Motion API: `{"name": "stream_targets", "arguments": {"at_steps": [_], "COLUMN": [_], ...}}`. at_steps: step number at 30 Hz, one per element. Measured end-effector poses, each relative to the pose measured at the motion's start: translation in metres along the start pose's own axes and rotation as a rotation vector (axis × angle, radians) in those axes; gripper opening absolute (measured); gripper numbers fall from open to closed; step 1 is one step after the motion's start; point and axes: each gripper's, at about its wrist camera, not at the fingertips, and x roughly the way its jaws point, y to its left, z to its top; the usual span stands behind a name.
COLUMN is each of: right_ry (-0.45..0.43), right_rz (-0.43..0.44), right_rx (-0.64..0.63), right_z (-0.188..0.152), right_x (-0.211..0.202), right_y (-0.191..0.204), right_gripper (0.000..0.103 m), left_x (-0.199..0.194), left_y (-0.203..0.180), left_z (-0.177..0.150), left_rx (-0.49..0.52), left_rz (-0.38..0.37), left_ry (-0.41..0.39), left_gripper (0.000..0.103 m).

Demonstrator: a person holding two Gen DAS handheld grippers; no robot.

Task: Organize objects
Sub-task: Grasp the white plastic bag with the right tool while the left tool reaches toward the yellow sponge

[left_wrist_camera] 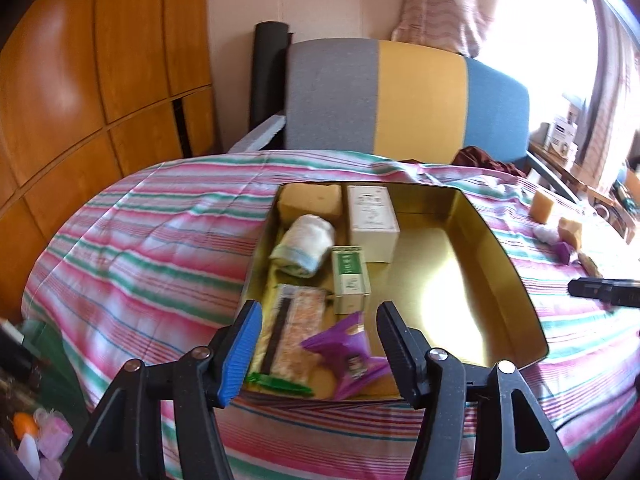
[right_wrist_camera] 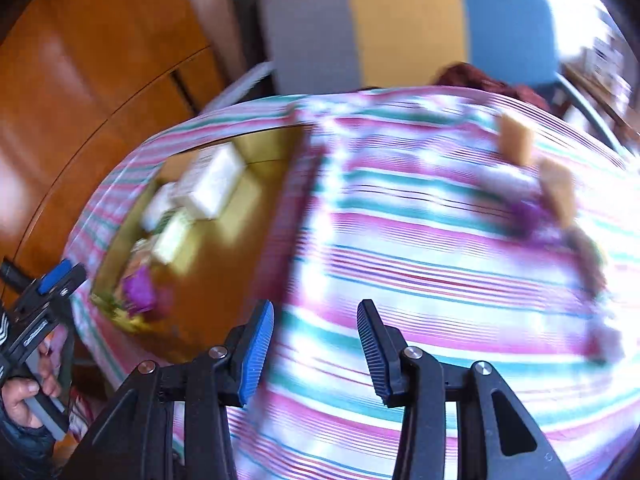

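Observation:
A gold metal tin (left_wrist_camera: 496,248) lies open on the striped cloth. Inside are a white box (left_wrist_camera: 372,220), a green-and-white box (left_wrist_camera: 350,280), a rolled cloth (left_wrist_camera: 306,244), a tan block (left_wrist_camera: 312,198), a flat packet (left_wrist_camera: 296,332) and a purple clip (left_wrist_camera: 348,354). My left gripper (left_wrist_camera: 320,356) is open and empty, hovering at the tin's near edge above the purple clip. My right gripper (right_wrist_camera: 316,348) is open and empty over bare cloth, right of the tin (right_wrist_camera: 240,264). That view is blurred. Two tan blocks (right_wrist_camera: 516,140) and a purple item (right_wrist_camera: 528,212) lie on the cloth at the right.
The table is covered in a pink, green and white striped cloth (left_wrist_camera: 152,248). A grey, yellow and blue chair (left_wrist_camera: 400,96) stands behind it. Wooden cabinets (left_wrist_camera: 80,80) are on the left. Small items (left_wrist_camera: 560,232) lie at the table's right; clutter sits low on the left.

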Motion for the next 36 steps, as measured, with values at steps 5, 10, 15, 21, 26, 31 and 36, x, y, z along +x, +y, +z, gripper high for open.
{"name": "stream_targets", "arguments": {"at_steps": [5,10,15,21,26,31,36], "right_ry": [-0.020,-0.059,-0.070,-0.009,0.098,0.196,0.188], "right_rz": [-0.107,-0.209,-0.305,-0.382,-0.361,-0.413,-0.435], "right_rx": [0.153,0.303,0.440,0.472,0.328,0.237,0.190], "right_z": [-0.004,-0.007,-0.008,-0.006,-0.003,-0.012,-0.015], "right_x": [-0.023,-0.053,-0.069,-0.053,-0.027,-0.002,0.001], "right_y": [-0.069,-0.139,-0.201,-0.239,-0.231,-0.223,-0.216], "right_gripper": [0.044,0.046,0.046,0.047,0.048,0.035,0.035], "left_x": [0.000,0.002,0.004,0.006,0.008,0.011,0.017], "left_y": [-0.024,-0.043,-0.056,-0.072,-0.087,-0.108,-0.139], "left_z": [0.005,0.005,0.007,0.013,0.019,0.029,0.040], "left_rx": [0.046,0.077,0.099,0.122,0.159,0.189,0.230], "left_rz": [-0.049,-0.093,-0.116,-0.143,-0.173,-0.214,-0.263], "left_ry": [-0.009,-0.002,0.009,0.017,0.027,0.037,0.050], "left_gripper": [0.061,0.061,0.061,0.063,0.064,0.064,0.064]}}
